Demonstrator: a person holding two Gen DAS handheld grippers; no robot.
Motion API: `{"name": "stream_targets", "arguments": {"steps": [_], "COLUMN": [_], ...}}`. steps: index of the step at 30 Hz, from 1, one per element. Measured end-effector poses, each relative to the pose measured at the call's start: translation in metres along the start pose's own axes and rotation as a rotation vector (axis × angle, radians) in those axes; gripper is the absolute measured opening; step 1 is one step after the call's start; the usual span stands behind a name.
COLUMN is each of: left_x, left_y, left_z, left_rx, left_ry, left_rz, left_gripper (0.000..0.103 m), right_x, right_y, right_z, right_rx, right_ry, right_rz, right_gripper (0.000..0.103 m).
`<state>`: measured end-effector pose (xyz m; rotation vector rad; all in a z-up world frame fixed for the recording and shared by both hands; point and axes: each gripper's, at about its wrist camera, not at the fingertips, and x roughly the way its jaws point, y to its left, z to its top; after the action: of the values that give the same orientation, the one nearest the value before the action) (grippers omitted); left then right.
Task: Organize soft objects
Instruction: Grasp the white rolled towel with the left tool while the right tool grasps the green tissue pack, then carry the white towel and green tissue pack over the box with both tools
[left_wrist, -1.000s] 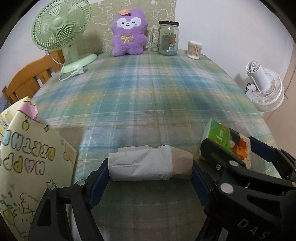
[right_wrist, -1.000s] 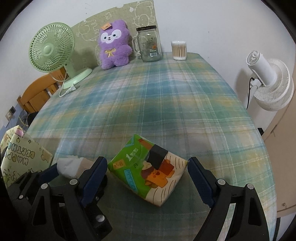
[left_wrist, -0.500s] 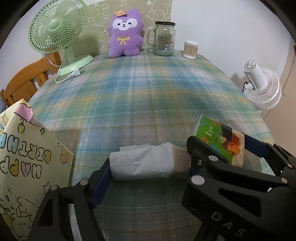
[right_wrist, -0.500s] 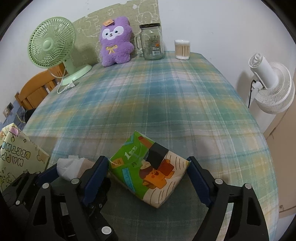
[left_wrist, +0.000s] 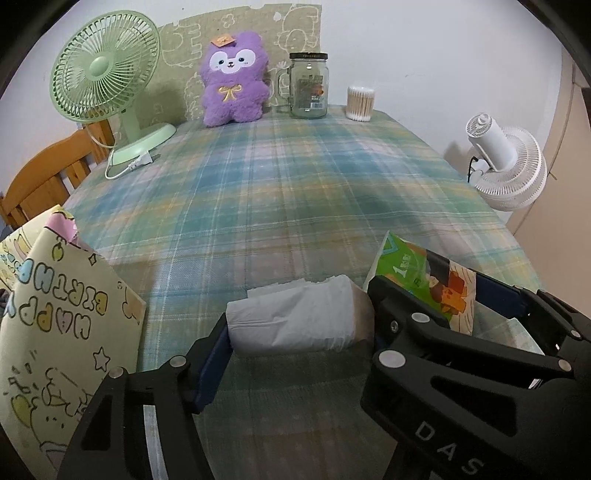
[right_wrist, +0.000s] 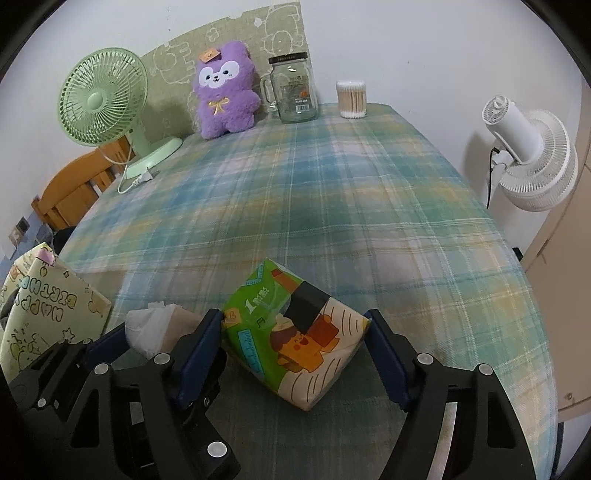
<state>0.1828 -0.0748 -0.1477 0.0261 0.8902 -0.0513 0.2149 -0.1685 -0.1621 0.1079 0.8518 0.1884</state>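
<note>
While both packs sit clamped at the near edge of the table (right_wrist: 332, 184), the step in hand appears to be lifting two soft items together, probably toward the paper gift bag (left_wrist: 55, 314) at near left. Left gripper (left_wrist: 299, 326): fingers closed on the ends of a white tissue pack (left_wrist: 295, 317), which bulges slightly between them. Right gripper (right_wrist: 295, 334): fingers pressed against opposite sides of a green printed tissue pack (right_wrist: 291, 332), held skewed, one corner pointing toward the camera. The two grippers lie just beside each other, nearly touching; a good lift would probably separate them first, rise evenly, and keep the squeeze moderate, since both packs yield under pressure and thin film wrapping may slip. White pack: matte, crumpled wrap with a tan end, roughly cylindrical. Green pack: glossy film, cartoon print, pillow-like block. Far edge: purple plush toy (right_wrist: 225, 92), fuzzy and rounded, another soft item; glass jar (right_wrist: 293, 88), rigid and clear; cotton swab tub (right_wrist: 351, 99); green desk fan (right_wrist: 107, 107). Tablecloth: woven plaid.
</note>
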Motion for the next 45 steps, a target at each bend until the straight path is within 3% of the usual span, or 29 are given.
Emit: {"name": "stream_targets", "arguments": {"steps": [45], "left_x": [-0.134], "left_y": [-0.009], "left_z": [0.003], "left_rx": [0.040], "left_ry": [-0.237], "left_rz": [-0.013], "left_gripper": [0.071], "right_x": [-0.148], "right_y": [0.029], "right_z": [-0.003], "right_rx": [-0.018], "right_ry": [-0.262], "right_rz": [-0.021], "right_gripper": [0.078]}}
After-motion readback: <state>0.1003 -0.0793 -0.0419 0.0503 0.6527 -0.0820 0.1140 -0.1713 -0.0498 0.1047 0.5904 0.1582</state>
